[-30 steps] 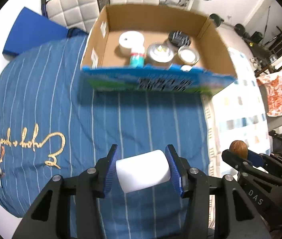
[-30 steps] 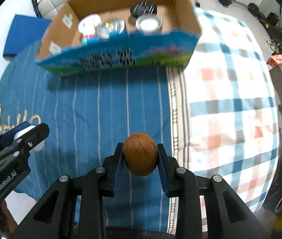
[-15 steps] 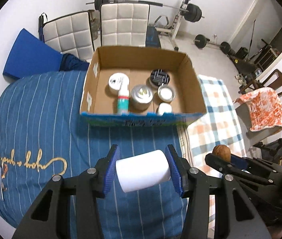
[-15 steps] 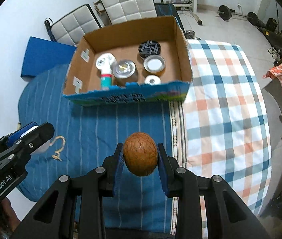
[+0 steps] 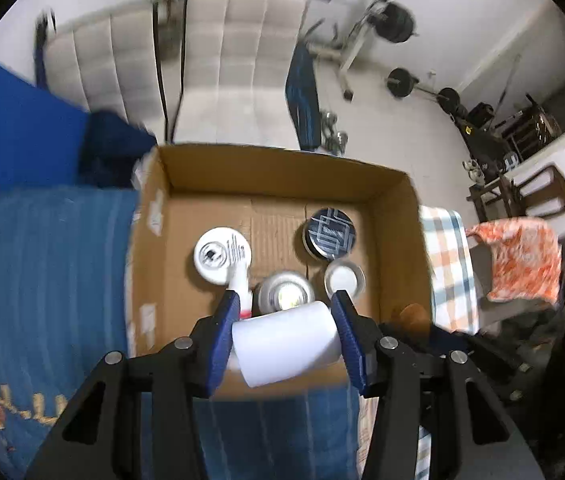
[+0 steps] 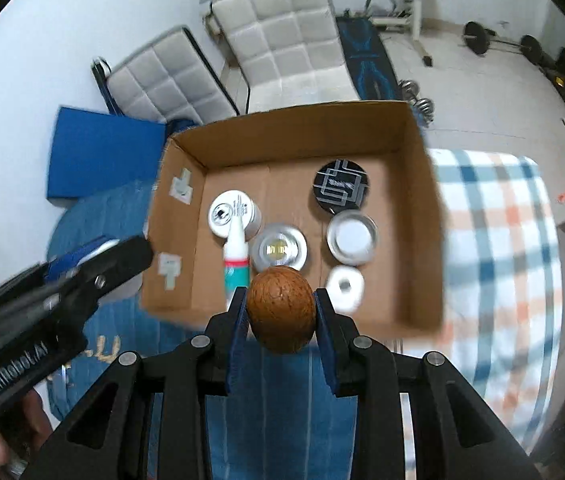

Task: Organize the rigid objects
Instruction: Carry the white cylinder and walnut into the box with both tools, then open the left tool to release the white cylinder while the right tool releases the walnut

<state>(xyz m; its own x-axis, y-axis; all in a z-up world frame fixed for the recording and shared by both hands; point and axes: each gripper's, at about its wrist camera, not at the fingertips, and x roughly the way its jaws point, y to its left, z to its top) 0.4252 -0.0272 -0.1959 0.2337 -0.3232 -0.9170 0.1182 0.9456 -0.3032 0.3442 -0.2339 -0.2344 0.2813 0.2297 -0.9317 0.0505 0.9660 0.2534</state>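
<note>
My left gripper (image 5: 286,320) is shut on a white cylinder (image 5: 288,344), held over the near edge of an open cardboard box (image 5: 282,168). My right gripper (image 6: 281,304) is shut on a brown nut-like ball (image 6: 281,310), also above the box's near edge (image 6: 294,120). Inside the box are a white round tub (image 6: 232,212), a tube with a teal label (image 6: 236,258), a silver tin (image 6: 279,250), a black patterned tin (image 6: 341,188), an open silver tin (image 6: 352,238) and a small white roll (image 6: 345,286).
The box stands on a bed with a blue striped cover (image 5: 42,260) and a checked blanket (image 6: 498,232). White padded chairs (image 6: 290,40), a blue mat (image 6: 102,148) and gym weights (image 5: 398,20) lie beyond. An orange cloth (image 5: 522,264) hangs at right.
Both grippers have moved forward and up toward the box and now hover over its near edge, each still holding its object.
</note>
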